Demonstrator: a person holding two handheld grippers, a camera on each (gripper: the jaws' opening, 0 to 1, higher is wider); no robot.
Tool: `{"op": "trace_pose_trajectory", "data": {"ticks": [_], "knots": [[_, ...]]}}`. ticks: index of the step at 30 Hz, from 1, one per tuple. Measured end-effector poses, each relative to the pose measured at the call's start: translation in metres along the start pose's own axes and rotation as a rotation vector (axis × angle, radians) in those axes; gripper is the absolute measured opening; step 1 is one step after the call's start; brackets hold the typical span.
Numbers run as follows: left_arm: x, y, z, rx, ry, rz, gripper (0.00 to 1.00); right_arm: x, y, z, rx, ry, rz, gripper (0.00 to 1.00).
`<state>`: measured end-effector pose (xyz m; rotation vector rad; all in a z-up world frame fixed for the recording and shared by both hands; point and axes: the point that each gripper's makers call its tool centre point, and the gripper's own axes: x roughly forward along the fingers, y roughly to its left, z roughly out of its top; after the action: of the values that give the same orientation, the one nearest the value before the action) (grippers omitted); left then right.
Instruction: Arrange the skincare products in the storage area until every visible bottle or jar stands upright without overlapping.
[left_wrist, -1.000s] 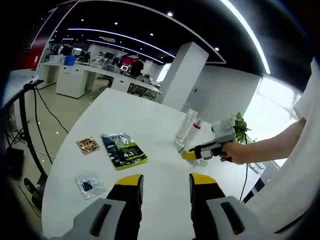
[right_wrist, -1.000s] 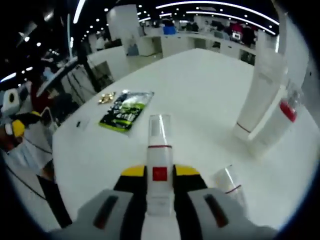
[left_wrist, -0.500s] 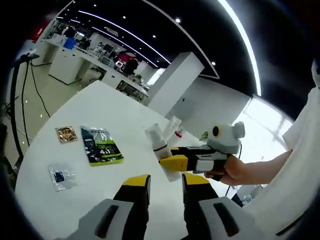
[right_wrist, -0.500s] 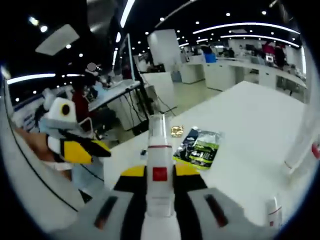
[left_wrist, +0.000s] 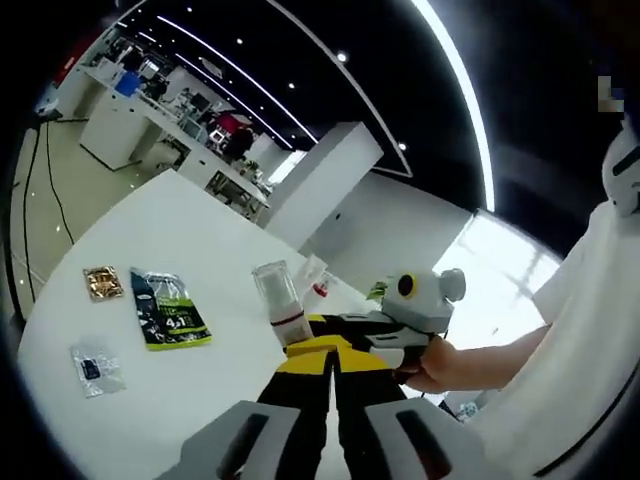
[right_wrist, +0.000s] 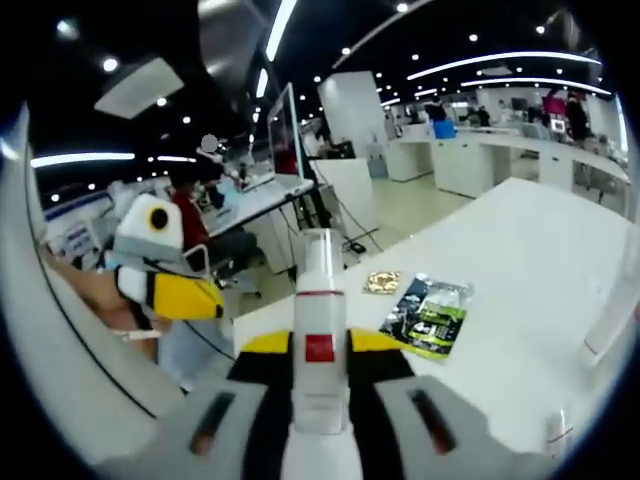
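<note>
A white bottle (right_wrist: 319, 330) with a clear cap and a red label is clamped between the jaws of the right gripper (right_wrist: 319, 345), held in the air above the white table (right_wrist: 520, 260). In the left gripper view, the same bottle (left_wrist: 281, 310) is seen just beyond the left gripper (left_wrist: 332, 370), whose jaws are nearly closed on nothing. A green packet (left_wrist: 168, 308), a small gold packet (left_wrist: 102, 283) and a clear sachet (left_wrist: 96, 367) lie flat on the table. A further tube (left_wrist: 314, 278) is partly visible behind the bottle.
</note>
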<state>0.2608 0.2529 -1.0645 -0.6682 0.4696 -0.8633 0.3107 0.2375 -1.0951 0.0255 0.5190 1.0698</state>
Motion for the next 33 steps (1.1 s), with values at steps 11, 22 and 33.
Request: {"op": "trace_pose_trajectory", "data": {"ticks": [11, 22, 33], "knots": [[0.000, 0.016, 0.005, -0.108, -0.090, 0.051, 0.49, -0.001, 0.019, -0.003, -0.026, -0.011, 0.055, 0.17], [0.013, 0.009, 0.003, -0.214, -0.092, -0.015, 0.51, -0.004, 0.035, 0.004, -0.107, -0.043, 0.070, 0.17], [0.038, 0.009, -0.008, -0.234, -0.010, -0.049, 0.34, -0.009, 0.039, 0.001, -0.274, -0.026, 0.013, 0.18]]}}
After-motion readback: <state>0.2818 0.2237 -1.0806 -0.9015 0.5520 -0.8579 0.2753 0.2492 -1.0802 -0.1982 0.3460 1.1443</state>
